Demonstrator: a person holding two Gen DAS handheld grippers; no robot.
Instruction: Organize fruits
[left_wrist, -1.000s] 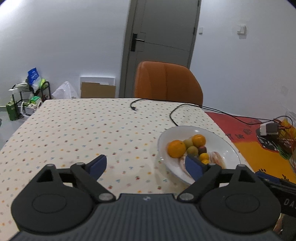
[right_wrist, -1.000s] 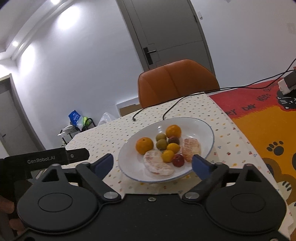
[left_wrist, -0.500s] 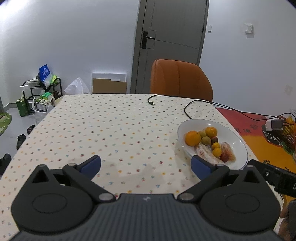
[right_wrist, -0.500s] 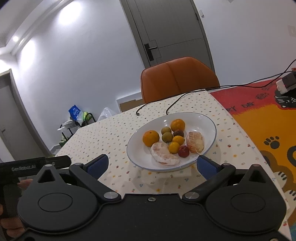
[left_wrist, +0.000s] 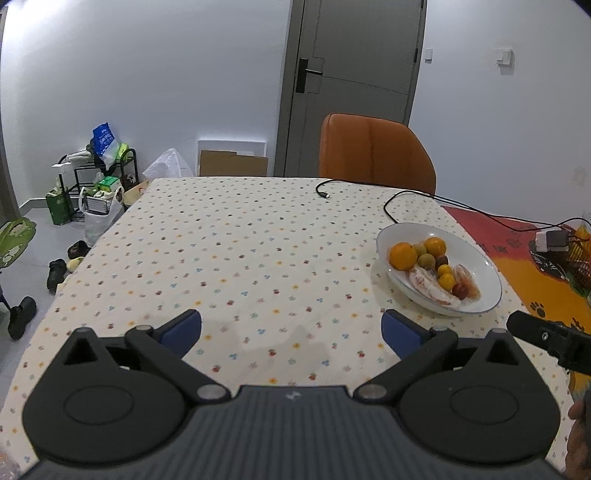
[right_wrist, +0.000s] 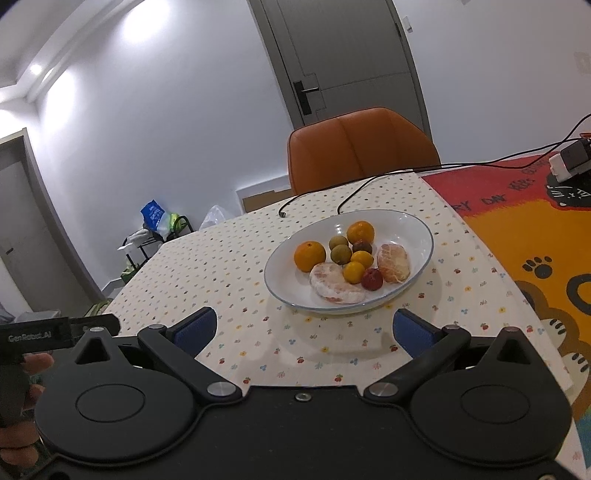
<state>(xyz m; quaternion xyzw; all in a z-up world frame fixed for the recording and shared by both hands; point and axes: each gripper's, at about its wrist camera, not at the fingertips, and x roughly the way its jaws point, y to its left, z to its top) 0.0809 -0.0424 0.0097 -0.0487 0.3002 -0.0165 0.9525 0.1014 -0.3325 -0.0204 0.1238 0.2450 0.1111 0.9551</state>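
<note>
Right wrist view: a white bowl (right_wrist: 413, 227) sits on the dotted tablecloth (right_wrist: 229, 258), just ahead of the right gripper (right_wrist: 304, 330), whose blue-padded jaws stand wide apart and empty. In the bowl lie two oranges (right_wrist: 309, 256), two peeled citrus pieces (right_wrist: 334, 284), two greenish fruits (right_wrist: 340, 254), two small yellow ones (right_wrist: 354, 272), a red one (right_wrist: 372, 278) and a dark one (right_wrist: 362, 246), all touching in a cluster. At the left edge a black bar reads "GenRobot.AI" (right_wrist: 29, 336), with fingers (right_wrist: 22, 432) below it. The left gripper (left_wrist: 291, 328) is likewise spread open over bare cloth, well left of the bowl. A black cable (right_wrist: 369, 184) trails past toward an orange chair (right_wrist: 362, 151). Writing on the red-and-orange mat (right_wrist: 517, 229) is unreadable.
</note>
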